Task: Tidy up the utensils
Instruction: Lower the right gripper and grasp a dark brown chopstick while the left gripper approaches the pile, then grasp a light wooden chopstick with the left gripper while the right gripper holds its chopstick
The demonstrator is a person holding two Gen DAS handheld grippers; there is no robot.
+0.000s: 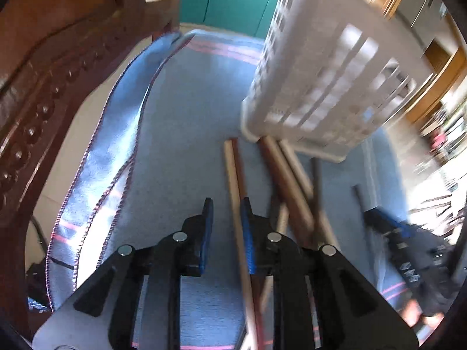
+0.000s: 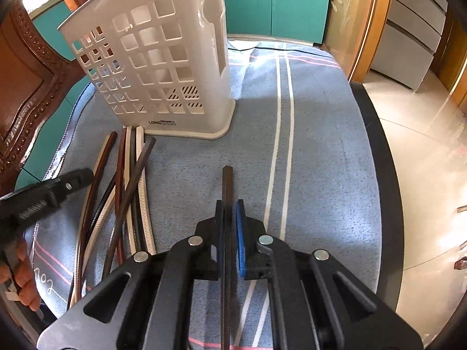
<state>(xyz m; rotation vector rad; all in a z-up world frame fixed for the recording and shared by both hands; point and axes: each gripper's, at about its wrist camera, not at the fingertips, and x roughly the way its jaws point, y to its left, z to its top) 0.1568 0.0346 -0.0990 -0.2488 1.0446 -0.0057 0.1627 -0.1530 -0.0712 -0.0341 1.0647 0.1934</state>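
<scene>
Barely begun: right hand-held gripper pinching 1 dark chopstick; left hand-held gripper spread, empty; pile of chopsticks lower left, holder seemingly unfilled.

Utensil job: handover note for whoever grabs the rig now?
Right gripper: shut on one dark chopstick, held above the blue cloth.
Left gripper: open, nothing between the pads, poised by the pile of chopsticks.
White holder: upright on the cloth behind the pile; no utensils visible inside.
Done: one stick picked up.
Left: drop it in the holder, then move the remaining pile.
</scene>
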